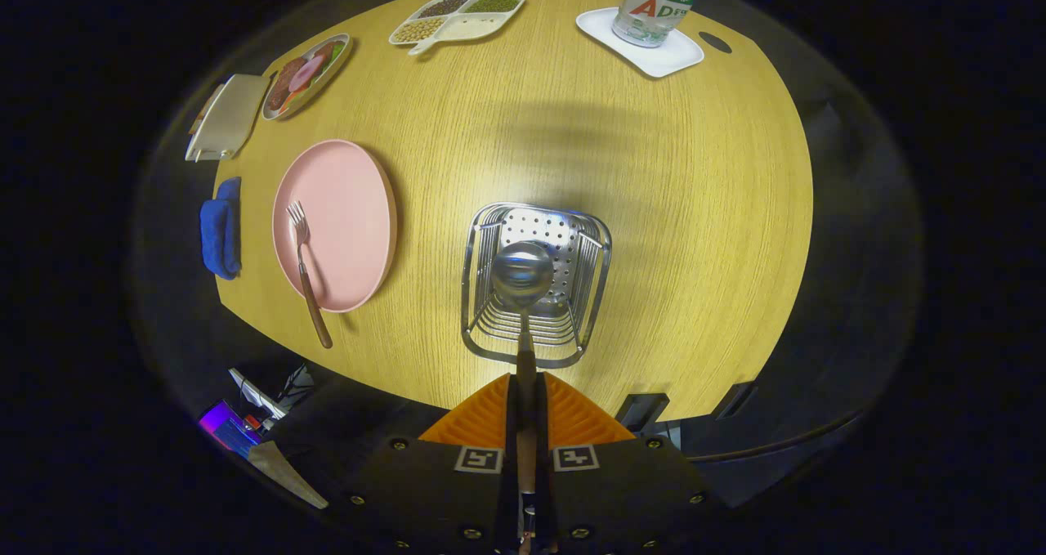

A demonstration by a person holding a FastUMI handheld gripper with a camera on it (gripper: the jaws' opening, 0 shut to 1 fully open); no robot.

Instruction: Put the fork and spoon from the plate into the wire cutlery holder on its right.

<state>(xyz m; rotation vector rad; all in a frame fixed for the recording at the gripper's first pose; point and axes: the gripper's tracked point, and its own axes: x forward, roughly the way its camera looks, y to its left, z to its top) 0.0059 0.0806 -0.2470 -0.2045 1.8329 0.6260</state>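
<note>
The gripper (523, 391) has its fingers pressed together on the wooden handle of the spoon (522, 275), which juts straight ahead from between them; the spoon's bowl hangs over the open mouth of the wire cutlery holder (535, 284), which stands just ahead of the fingertips, its perforated floor visible beneath the bowl; whether the bowl is already below the rim I cannot tell; the spoon is not yet released, so I judge the first half of the job nearly done; the fork (306, 273) is untouched, lying off to the left of the jaws on the pink plate (339, 224), tines on the plate, handle reaching past the plate's near rim onto the table (695, 212); it is the whole of what remains; the holder sits near the table's close edge, so a careless drop could tip it that way; bare wood lies between holder and plate, giving a free path leftward; a blue cloth (221, 228) lies beyond the plate, and a can (654, 6) on a white tray (645, 56) stands far ahead, well apart
</note>
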